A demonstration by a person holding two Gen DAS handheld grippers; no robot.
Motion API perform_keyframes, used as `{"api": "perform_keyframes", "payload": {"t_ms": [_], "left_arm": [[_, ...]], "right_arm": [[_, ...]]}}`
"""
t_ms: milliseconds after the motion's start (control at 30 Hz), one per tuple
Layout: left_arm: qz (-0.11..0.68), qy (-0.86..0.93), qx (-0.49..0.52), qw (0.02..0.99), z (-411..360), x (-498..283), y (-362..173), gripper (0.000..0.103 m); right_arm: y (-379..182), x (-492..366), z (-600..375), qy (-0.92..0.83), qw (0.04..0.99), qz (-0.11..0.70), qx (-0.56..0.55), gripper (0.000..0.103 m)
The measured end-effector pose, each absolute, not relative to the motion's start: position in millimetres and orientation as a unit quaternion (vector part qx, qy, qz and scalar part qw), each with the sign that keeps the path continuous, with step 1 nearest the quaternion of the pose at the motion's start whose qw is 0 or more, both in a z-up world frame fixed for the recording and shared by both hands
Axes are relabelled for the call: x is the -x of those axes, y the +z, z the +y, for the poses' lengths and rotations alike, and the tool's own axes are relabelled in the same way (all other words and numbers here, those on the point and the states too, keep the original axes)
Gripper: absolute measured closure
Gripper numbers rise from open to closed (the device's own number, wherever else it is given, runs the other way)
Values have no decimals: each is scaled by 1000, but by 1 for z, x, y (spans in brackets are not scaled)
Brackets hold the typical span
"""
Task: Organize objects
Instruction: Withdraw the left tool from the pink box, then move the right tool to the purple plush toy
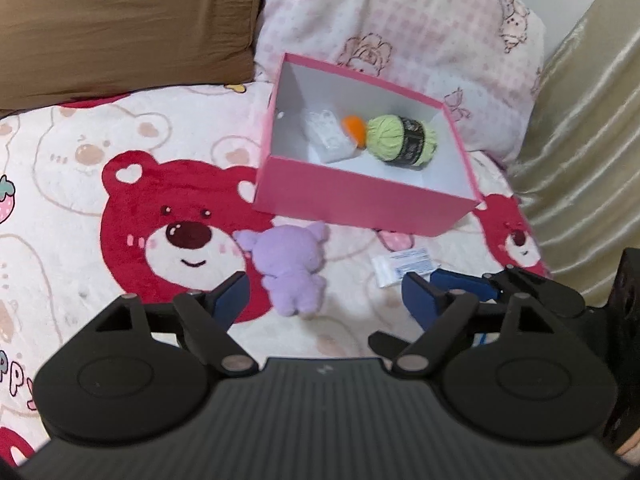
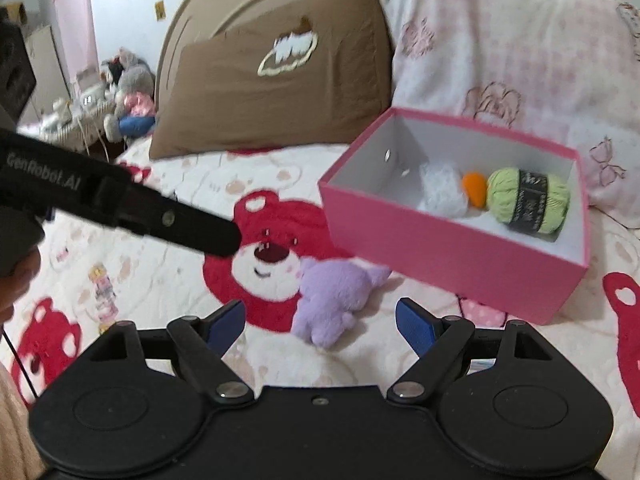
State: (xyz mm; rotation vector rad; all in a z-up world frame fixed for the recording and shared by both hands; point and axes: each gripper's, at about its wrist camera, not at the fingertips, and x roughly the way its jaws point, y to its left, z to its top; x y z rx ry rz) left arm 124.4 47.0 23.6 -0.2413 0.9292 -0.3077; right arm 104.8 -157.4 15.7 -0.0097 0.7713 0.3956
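A pink box [image 1: 360, 196] [image 2: 440, 248] stands open on the bed. Inside lie a green yarn ball [image 1: 400, 140] [image 2: 528, 200], an orange piece [image 1: 354, 126] [image 2: 474, 188] and a white packet [image 1: 330, 136] [image 2: 442, 192]. A purple plush toy [image 1: 294, 268] [image 2: 332, 300] lies on the blanket in front of the box. My left gripper [image 1: 324, 296] is open and empty, just short of the plush. My right gripper [image 2: 320, 320] is open and empty, the plush between and beyond its fingers. A white packet [image 1: 402, 266] lies by the left gripper's right finger.
A bear-print blanket [image 1: 120, 160] covers the bed. A brown pillow [image 2: 272, 92] and a pink pillow [image 2: 500, 40] lean at the headboard behind the box. The left gripper's body [image 2: 120, 204] crosses the right wrist view. A cluttered side table [image 2: 92, 108] stands far left.
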Motion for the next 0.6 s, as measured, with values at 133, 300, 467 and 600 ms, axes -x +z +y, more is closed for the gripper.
{"api": "perform_keyframes", "payload": {"t_ms": [133,300,467,600], "left_arm": [[447,-158,107,874,48,-127,0,21],[439,-163,110,877,47,-136,-22,22],[436,-166,123,876,46,-145,-43,22],[451,-157,126,869,46,-155,-63,24]], "right_arm": [[-4,-106,-141,199,907,370,25,18],[-25,-108,-124,184,914,356,59,18],[-42,-121,-122,191,907,373,44,18],[-57,-133,-118,184,905,381,42,20]]}}
